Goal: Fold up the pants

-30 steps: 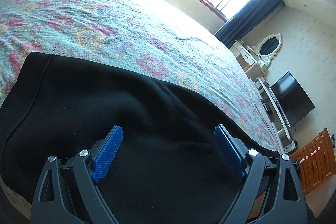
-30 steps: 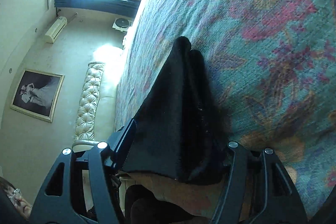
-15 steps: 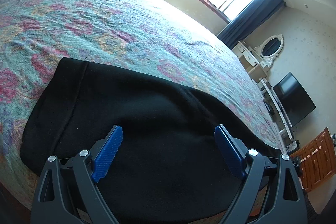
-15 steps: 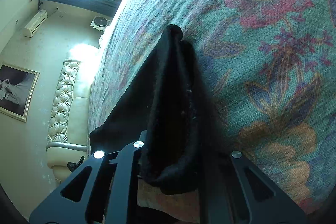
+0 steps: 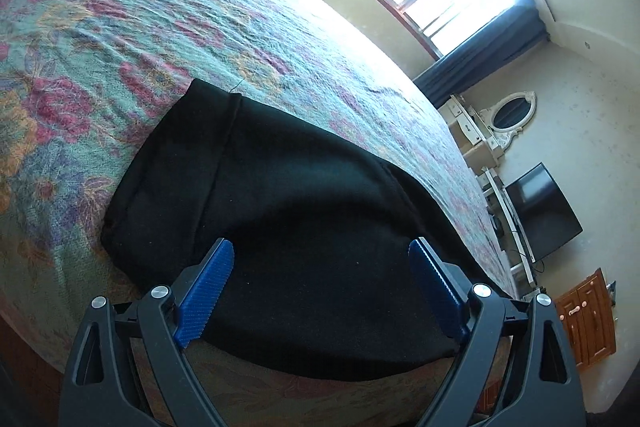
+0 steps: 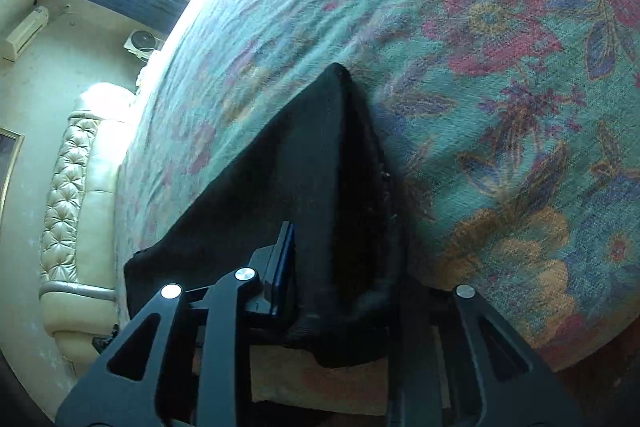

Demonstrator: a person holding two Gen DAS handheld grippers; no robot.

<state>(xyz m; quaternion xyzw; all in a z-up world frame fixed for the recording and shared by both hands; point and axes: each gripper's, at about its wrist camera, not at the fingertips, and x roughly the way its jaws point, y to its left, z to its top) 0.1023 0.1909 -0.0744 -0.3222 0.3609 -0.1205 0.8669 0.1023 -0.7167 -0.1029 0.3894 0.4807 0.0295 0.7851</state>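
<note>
The black pants (image 5: 304,211) now sit lower-centre on the floral bedspread (image 5: 120,39), more bedspread showing than before. Left gripper (image 5: 320,287) gapes empty; right gripper (image 6: 340,267), jaws opening, keeps the folded edge between them, suggesting a fold nearly laid.

The left tool (image 5: 320,277) is matte black plastic: two angled finger arms with triangular cut-outs, each hinged on round silver screw heads. Its fingers (image 5: 206,293) carry bright blue ribbed pads on their inner faces. The right tool (image 6: 344,267) has the same black frame, cut-outs and silver screws; one dark blue pad shows edge-on.
</note>
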